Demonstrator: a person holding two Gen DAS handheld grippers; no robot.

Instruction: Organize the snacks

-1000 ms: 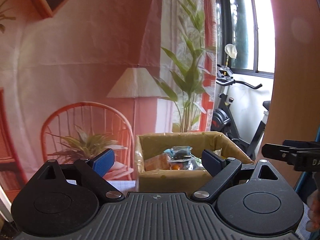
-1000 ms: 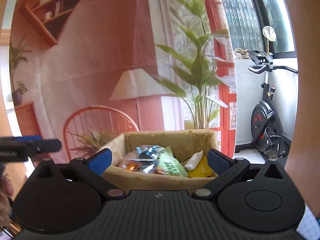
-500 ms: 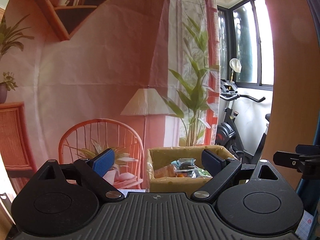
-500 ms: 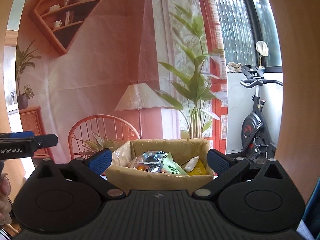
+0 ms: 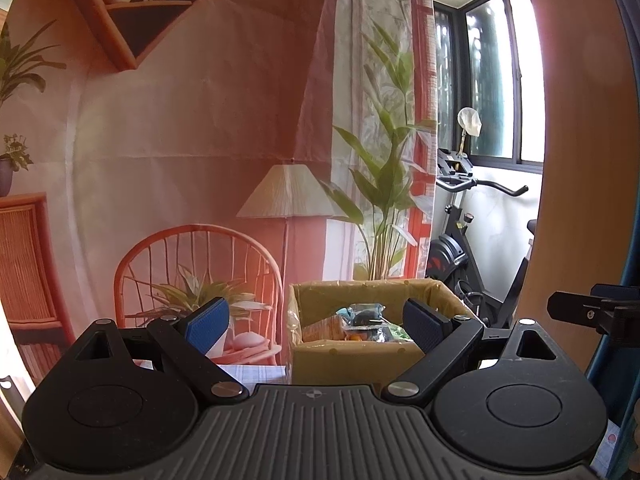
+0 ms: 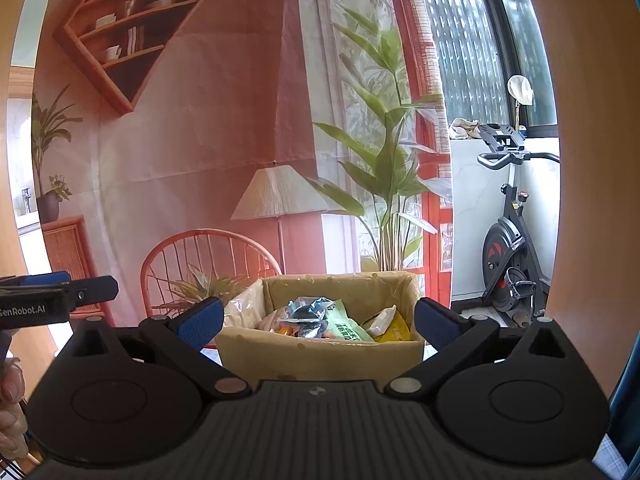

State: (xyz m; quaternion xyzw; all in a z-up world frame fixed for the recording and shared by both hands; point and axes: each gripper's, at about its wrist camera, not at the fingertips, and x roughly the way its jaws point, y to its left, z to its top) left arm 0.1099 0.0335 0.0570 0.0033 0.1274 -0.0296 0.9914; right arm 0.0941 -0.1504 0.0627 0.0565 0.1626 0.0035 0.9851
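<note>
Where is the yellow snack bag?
In the right wrist view, the yellow snack bag lies at the right end of the brown cardboard box, beside the green packet.

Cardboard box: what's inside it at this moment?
The cardboard box holds a pile of snack packets: a green packet, a yellow one, a silvery-blue wrapper, something orange beneath. Its near wall hides whatever lies lower down. Neither gripper holds anything.

Printed backdrop (image 6: 224, 128): terracotta wall, corner shelf, floor lamp, rattan chair, leafy plant. Right of it, dark-framed window (image 5: 504, 76) admitting daylight; black exercise bike (image 6: 508, 240) against white wall below. Wooden panel (image 5: 576, 160) at far right.
</note>
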